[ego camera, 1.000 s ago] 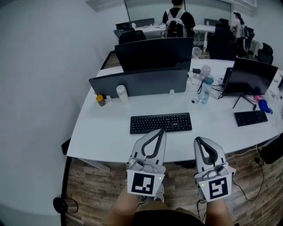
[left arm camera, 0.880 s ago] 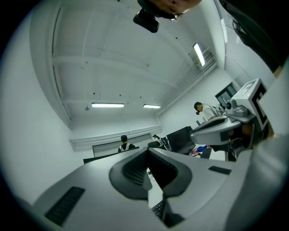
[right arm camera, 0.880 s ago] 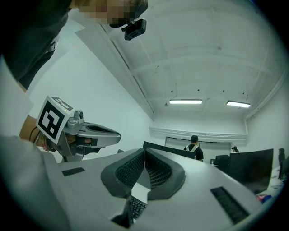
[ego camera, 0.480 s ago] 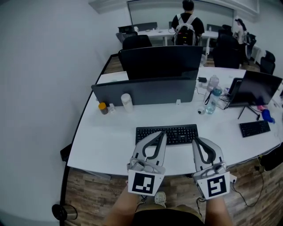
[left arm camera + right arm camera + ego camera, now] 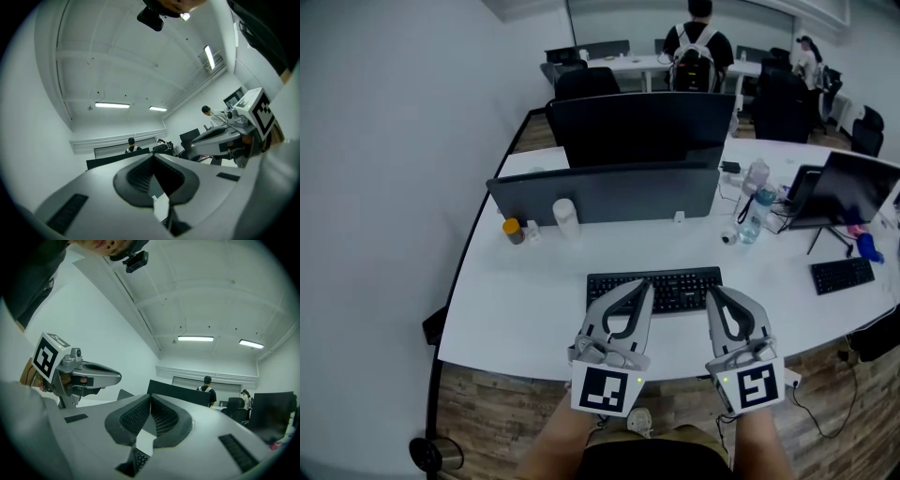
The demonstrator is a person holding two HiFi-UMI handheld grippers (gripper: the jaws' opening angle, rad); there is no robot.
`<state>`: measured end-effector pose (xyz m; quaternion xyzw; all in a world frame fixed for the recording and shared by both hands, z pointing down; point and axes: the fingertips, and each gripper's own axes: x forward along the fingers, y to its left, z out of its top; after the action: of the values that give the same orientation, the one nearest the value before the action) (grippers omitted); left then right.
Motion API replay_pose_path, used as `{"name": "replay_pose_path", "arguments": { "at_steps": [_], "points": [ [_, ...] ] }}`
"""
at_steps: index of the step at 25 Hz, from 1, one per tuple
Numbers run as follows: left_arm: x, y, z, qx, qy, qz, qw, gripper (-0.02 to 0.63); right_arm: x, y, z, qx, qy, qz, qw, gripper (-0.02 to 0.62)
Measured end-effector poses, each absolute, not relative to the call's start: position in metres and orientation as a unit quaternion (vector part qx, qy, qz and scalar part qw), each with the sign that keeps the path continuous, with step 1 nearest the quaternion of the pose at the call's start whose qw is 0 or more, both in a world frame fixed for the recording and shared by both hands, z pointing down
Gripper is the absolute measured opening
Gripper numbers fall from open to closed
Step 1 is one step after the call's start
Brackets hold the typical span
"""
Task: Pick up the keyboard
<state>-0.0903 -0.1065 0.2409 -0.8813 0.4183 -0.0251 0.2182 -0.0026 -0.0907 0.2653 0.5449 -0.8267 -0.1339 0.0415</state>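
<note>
A black keyboard (image 5: 675,284) lies flat on the white desk (image 5: 525,291), in front of a grey divider panel. My left gripper (image 5: 645,285) is shut and empty, its tips over the keyboard's left half. My right gripper (image 5: 713,292) is shut too, its tips at the keyboard's right end. Neither grips the keyboard. In the right gripper view a sliver of keys (image 5: 137,459) shows below the closed jaws, with the left gripper (image 5: 112,377) off to the side. The left gripper view shows the closed jaws, with the right gripper (image 5: 194,143) beside them.
Behind the divider panel (image 5: 605,192) stands a dark monitor (image 5: 642,127). A white cup (image 5: 565,217) and small orange-capped jar (image 5: 515,231) sit at the left. Bottles (image 5: 757,211), a second monitor (image 5: 848,190) and another keyboard (image 5: 843,275) lie to the right. A person with a backpack (image 5: 698,52) stands far back.
Both grippers have moved forward from the desk's near edge until their tips overlap the keyboard. The jaws stayed shut throughout.
</note>
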Motion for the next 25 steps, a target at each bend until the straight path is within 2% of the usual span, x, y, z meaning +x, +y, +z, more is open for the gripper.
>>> {"name": "replay_pose_path", "arguments": {
  "at_steps": [15, 25],
  "points": [
    [-0.060, -0.142, 0.269, -0.886, 0.422, -0.042, 0.189, 0.009, 0.027, -0.123, 0.292, 0.538, -0.834, -0.107, 0.059, 0.032],
    [-0.033, -0.178, 0.265, -0.871, 0.454, -0.051, 0.182, 0.009, 0.046, -0.172, 0.281, 0.502, -0.858, -0.103, 0.019, 0.032]
  ]
}}
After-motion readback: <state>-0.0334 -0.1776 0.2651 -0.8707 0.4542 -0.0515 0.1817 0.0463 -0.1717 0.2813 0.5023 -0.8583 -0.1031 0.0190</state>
